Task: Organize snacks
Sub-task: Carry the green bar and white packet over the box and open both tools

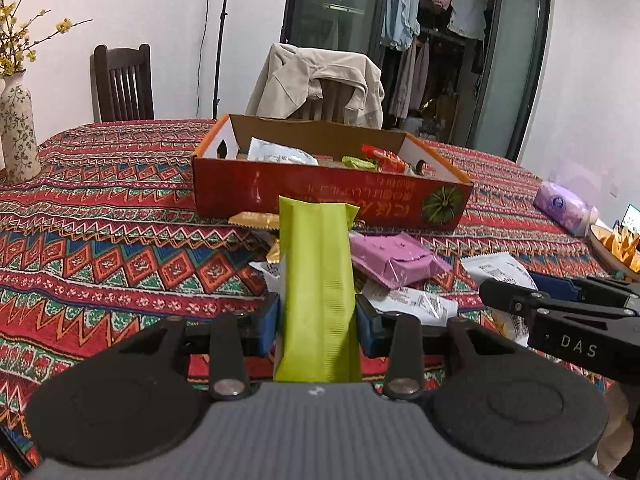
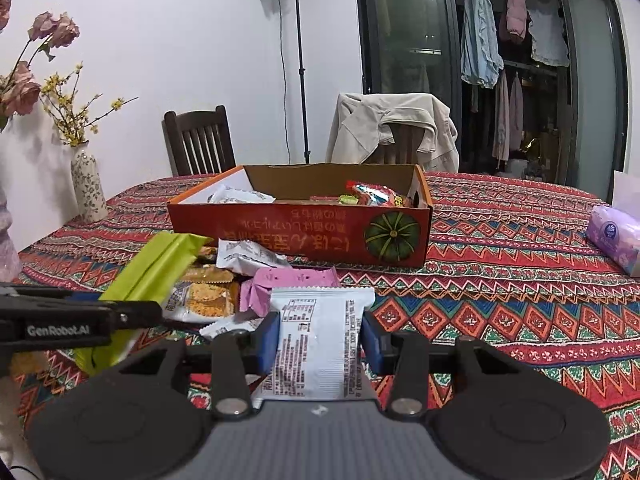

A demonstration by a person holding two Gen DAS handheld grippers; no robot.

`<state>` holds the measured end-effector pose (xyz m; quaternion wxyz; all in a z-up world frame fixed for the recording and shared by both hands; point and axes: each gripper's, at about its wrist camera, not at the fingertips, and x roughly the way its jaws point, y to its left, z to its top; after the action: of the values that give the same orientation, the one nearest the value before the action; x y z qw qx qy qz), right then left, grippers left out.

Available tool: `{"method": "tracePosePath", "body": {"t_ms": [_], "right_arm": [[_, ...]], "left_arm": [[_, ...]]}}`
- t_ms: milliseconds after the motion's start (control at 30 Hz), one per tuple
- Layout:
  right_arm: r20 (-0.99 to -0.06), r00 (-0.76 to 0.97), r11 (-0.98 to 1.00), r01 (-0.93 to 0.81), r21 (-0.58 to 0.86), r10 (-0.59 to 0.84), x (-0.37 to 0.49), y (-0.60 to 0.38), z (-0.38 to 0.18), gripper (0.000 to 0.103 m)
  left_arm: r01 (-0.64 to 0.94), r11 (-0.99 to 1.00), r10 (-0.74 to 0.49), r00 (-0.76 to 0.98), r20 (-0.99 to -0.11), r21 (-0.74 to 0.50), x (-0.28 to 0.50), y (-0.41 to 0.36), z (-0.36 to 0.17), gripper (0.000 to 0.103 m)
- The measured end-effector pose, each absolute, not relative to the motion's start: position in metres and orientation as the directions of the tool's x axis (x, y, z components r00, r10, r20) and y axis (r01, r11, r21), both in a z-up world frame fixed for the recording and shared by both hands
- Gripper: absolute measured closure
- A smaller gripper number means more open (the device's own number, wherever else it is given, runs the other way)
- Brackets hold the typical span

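Both grippers loaded: left gripper (image 1: 317, 316) clenched on the green pack (image 1: 318, 292), right gripper (image 2: 320, 338) on the white pack (image 2: 320, 340), both lifted over the pile, presumably headed for the box (image 2: 300, 236).

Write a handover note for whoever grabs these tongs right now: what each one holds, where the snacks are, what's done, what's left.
Left tongs: shut on the green packet.
Right tongs: shut on the white packet.
Box: holds a few snacks already, at the table's middle.
Pile in front of the box: purple pack, orange-cracker packs, white packets still loose on the cloth.
Left: drop both held packets into the box, then clear the pile.
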<state>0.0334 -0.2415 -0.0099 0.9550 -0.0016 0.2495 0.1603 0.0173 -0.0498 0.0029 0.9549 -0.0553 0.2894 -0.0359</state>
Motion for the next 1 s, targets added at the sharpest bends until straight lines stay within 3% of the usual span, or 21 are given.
{"method": "tracePosePath", "body": {"t_ms": [533, 1000], "right_arm": [[-0.425, 0.849, 0.947, -0.311, 0.079, 0.314, 0.094, -0.236, 0.016, 0.061], [-0.361, 0.882, 0.952, -0.293, 0.086, 0.303, 0.184, -0.205, 0.047, 0.061]], "left_arm": [[0.067, 0.990, -0.116, 0.881, -0.458, -0.122, 0.060, -0.045, 0.039, 0.063], [0.016, 0.990, -0.067, 0.926, -0.370, -0.139, 0.144, -0.038, 0.074, 0.063]]}}
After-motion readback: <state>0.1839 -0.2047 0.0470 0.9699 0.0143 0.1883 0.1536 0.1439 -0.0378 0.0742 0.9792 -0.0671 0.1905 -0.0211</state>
